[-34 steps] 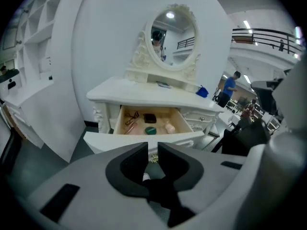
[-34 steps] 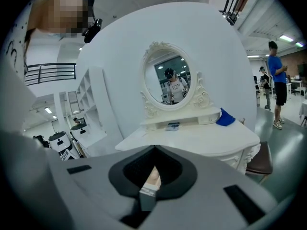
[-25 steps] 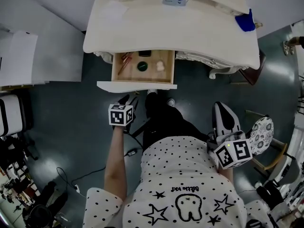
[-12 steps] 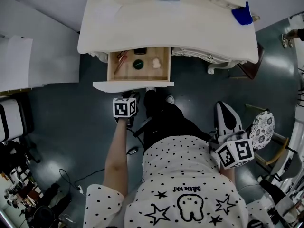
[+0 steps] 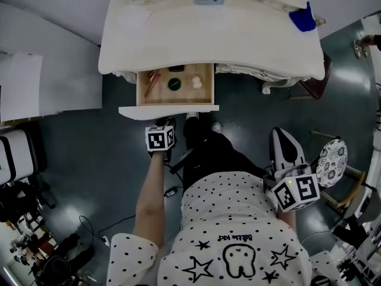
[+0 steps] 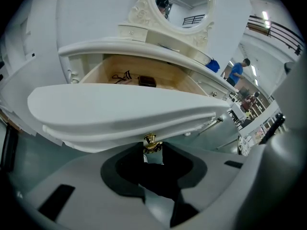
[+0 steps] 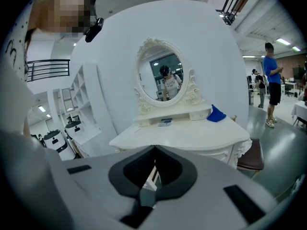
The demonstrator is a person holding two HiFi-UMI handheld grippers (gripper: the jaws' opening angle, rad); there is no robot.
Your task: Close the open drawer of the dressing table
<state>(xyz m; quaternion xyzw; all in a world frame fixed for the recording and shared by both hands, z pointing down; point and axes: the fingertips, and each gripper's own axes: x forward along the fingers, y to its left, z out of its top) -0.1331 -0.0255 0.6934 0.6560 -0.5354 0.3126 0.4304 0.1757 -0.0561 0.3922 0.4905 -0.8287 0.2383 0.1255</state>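
— Brass, is that knob (image 6: 150,141)?
— Yes, it sits under the front panel of the drawer (image 5: 169,109). The left gripper (image 6: 151,148) has its fingertips clenched on it from both sides.
— And the drawer?
— It's open, standing out from the front edge of the white dressing table (image 5: 238,40), nearer the left front corner. Its wooden floor shows a dark round thing (image 5: 174,84), a pale lump (image 5: 196,82) and a small dark box (image 5: 175,69).
— The right gripper (image 7: 154,148)?
— It's off the right front corner, well apart from the table, jaws pressed together on nothing.
— Anything on top?
— A blue cloth (image 5: 303,18) near the back right corner.
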